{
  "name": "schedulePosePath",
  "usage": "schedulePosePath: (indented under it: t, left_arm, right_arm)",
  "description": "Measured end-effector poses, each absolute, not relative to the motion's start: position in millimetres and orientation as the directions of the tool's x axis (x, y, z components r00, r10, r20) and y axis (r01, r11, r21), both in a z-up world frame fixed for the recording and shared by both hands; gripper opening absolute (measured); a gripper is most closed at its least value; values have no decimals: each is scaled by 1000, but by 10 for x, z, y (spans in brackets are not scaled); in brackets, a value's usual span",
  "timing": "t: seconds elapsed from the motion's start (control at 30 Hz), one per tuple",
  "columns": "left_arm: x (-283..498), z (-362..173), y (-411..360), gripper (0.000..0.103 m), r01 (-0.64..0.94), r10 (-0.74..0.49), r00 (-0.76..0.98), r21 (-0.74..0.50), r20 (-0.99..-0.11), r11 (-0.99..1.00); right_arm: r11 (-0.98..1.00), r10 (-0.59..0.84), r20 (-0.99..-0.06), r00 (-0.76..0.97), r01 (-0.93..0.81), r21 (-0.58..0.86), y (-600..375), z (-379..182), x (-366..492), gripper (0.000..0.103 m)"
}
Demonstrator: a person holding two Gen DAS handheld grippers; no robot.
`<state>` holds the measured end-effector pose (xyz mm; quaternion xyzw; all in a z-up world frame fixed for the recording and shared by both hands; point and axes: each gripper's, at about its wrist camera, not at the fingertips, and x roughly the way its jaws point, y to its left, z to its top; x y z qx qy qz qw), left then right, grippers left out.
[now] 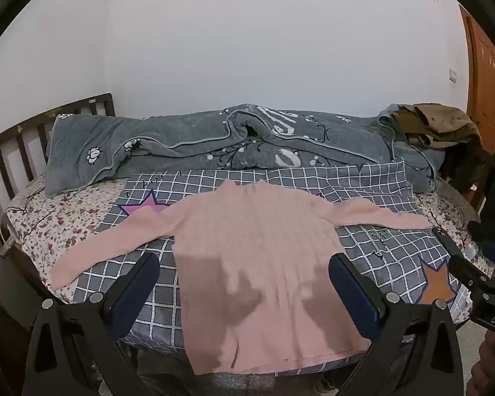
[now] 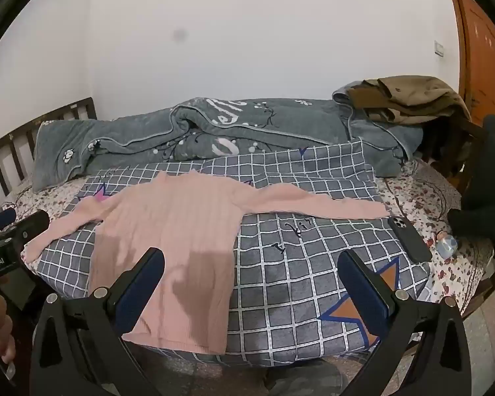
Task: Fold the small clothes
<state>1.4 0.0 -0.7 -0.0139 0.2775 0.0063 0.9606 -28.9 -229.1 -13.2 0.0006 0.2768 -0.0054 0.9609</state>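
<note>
A small pink ribbed sweater lies flat on a grey checked cloth on the bed, sleeves spread out left and right, hem toward me. It also shows in the right wrist view. My left gripper is open and empty, held above the sweater's lower body. My right gripper is open and empty, above the sweater's right hem edge and the cloth. The right gripper shows at the left wrist view's right edge, the left gripper at the right wrist view's left edge.
A rolled grey quilt lies along the back of the bed by the wall. Brown clothes are piled at the back right. A black phone lies on the bed at the right. A dark headboard stands at the left.
</note>
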Motion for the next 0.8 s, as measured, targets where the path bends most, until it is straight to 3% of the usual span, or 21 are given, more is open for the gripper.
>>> schedulePosePath:
  t: [0.8]
  left_arm:
    - [5, -76, 35, 103, -26, 11, 845, -21, -535, 999]
  right_arm:
    - [1000, -5, -529, 849, 9, 5, -2238, -78, -317, 103]
